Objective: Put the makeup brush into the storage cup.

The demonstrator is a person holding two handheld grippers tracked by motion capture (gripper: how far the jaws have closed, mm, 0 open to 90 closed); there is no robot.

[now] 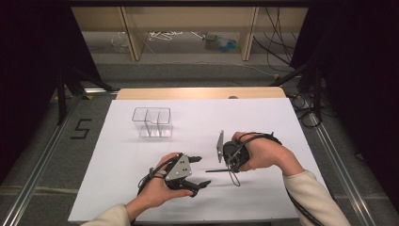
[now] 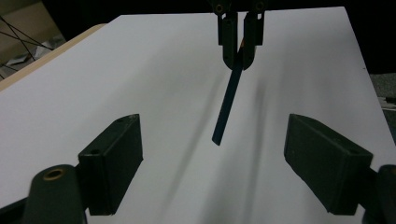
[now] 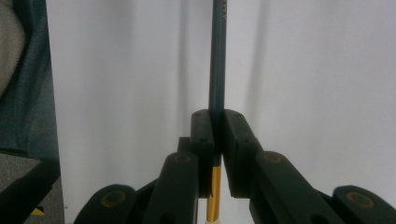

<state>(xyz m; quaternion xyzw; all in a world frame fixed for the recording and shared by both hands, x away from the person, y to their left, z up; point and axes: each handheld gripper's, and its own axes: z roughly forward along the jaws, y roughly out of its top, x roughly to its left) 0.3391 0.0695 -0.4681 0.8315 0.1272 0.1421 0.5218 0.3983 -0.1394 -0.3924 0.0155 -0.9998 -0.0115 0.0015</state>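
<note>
Between the two black jaws of the right gripper sits a dark blue-green pencil, pinched tight near its gold ferrule end, its long shaft running straight out beyond the jaw tips over the white sheet; seen from the high view, the pencil points leftward from the right gripper, lying roughly level just above the white sheet, its free end aimed toward the left gripper; the left gripper view shows the same pencil slanting down out of the closed jaws of the other gripper, its tip hanging free in the space ahead; the left gripper has its jaws spread wide apart with nothing between them, and the pencil tip is near but not touching either jaw; both grippers sit near the front middle of the sheet, close beside each other; farther back and to the left stands a clear plastic organiser with several compartments, well apart from both hands; the sheet covers a wooden table, whose far edge shows beyond it.
</note>
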